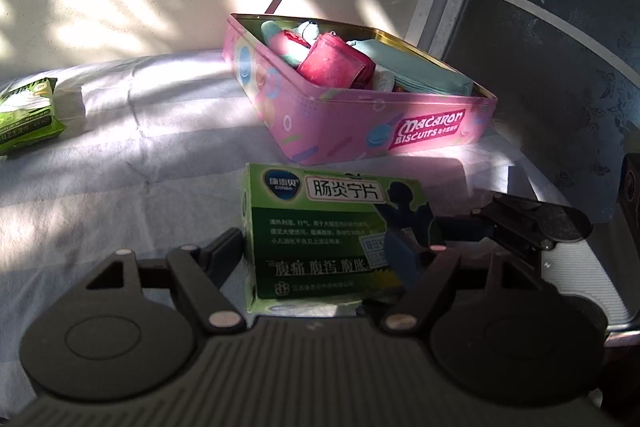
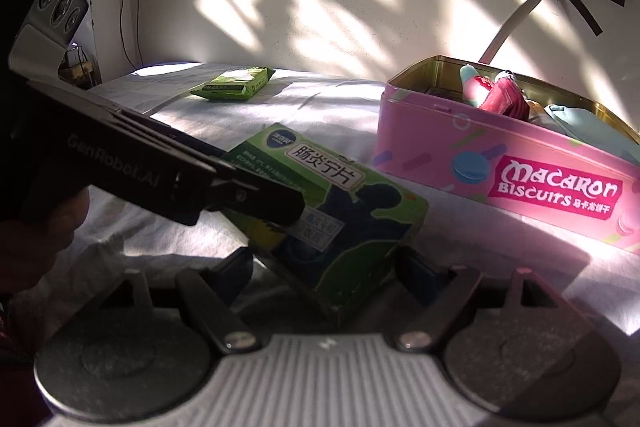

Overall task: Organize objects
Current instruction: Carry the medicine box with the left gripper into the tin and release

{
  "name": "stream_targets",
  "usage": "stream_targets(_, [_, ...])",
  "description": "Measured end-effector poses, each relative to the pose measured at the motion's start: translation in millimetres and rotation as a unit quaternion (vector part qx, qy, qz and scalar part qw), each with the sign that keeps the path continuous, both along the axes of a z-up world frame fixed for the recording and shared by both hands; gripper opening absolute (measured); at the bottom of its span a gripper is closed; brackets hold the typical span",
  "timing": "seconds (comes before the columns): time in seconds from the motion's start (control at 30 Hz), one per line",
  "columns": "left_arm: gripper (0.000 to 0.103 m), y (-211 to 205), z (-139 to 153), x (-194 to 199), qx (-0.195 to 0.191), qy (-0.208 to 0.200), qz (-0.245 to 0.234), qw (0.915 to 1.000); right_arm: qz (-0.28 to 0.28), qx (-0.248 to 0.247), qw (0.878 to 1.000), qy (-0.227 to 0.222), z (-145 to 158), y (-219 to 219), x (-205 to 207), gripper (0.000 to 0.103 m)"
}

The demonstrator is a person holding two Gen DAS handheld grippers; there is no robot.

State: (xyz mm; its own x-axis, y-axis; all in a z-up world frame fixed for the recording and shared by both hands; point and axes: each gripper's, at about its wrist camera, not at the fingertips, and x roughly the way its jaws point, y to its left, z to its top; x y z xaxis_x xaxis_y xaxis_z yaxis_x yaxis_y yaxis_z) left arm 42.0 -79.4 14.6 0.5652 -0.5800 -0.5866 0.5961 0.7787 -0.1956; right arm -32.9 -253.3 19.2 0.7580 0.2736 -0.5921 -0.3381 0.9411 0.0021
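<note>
Green box (image 1: 320, 239) hangs over the bed's cloth, just short of the pink tin (image 1: 360, 115), pinched by both your left hand-held gripper (image 1: 320, 251) and right hand-held gripper (image 2: 324, 267). Lift level, clear the rim, then let go.

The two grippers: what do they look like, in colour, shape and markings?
Both are black, with round discs, silver pivot pins and ribbed bodies. The left gripper has a dark body; the right gripper has a pale grey one. Seen from the right wrist, the left gripper's side reads "GenRobot.AI" and carries three round lenses.
</note>
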Motion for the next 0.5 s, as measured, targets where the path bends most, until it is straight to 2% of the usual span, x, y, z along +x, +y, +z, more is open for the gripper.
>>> stream_targets(0.17, [0.079,-7,30,2,-0.015,-0.046,-0.007,0.9988,-0.022,0.014,0.998,-0.059,21,-9,-6,0.080])
stream_targets(0.33, [0.079,-22,57,21,-0.036,-0.077,-0.005,0.9964,-0.041,-0.013,0.991,-0.128,44,-14,6,0.080])
stream_targets(0.5, [0.079,-51,64,52,-0.035,-0.081,0.006,0.9961,-0.060,-0.021,0.988,-0.141,47,-25,39,0.081])
